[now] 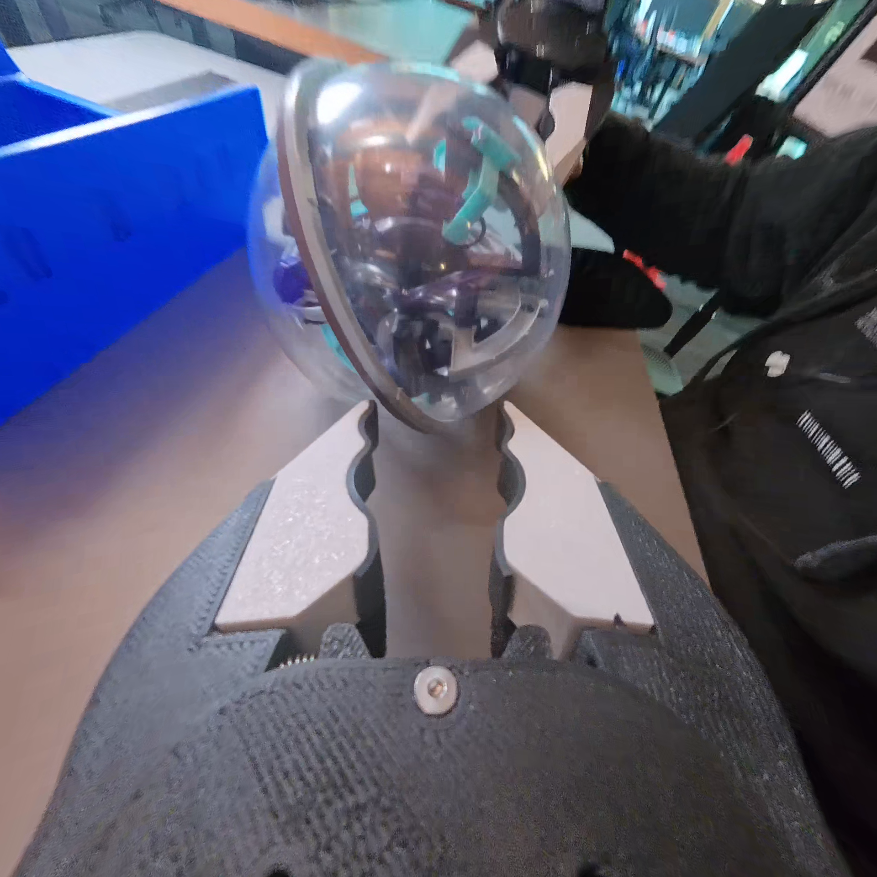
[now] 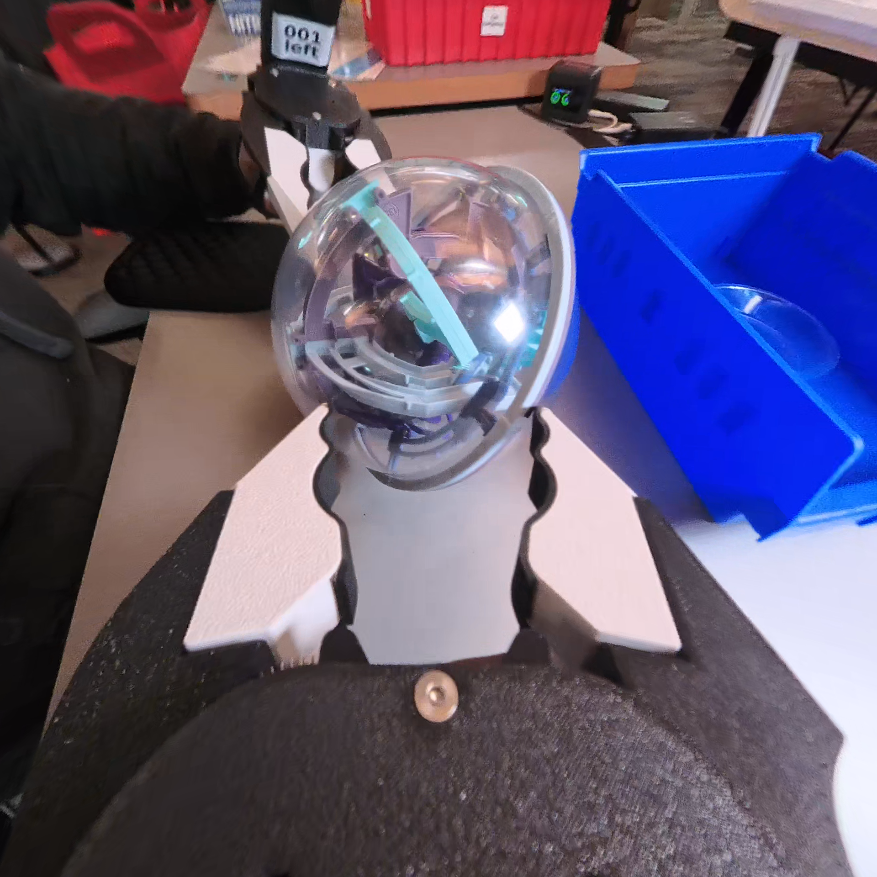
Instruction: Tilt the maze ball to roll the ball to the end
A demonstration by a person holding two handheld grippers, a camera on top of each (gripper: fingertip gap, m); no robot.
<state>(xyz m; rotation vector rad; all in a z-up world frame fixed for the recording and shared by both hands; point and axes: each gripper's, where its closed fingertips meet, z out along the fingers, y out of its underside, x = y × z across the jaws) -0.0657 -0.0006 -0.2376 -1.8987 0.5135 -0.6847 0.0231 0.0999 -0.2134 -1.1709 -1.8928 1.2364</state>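
Note:
The maze ball (image 1: 417, 247) is a clear sphere with grey, teal and purple tracks inside and a grey rim band; it also fills the middle of the right wrist view (image 2: 417, 322). My left gripper (image 1: 437, 409) has its jaws partly apart, the tips touching the ball's near lower end. My right gripper (image 2: 432, 420) has its jaws wide apart, and the ball's lower curve sits between the tips and touches both. The two grippers hold the ball from opposite sides. The left gripper shows behind the ball in the right wrist view (image 2: 322, 156). I cannot make out the small ball inside.
A blue plastic bin (image 2: 712, 332) stands close beside the ball, on the left in the left wrist view (image 1: 118, 247). A person in dark clothes (image 1: 783, 379) is at the table's edge. A red crate (image 2: 484, 28) and a small display (image 2: 567, 95) stand on a far table.

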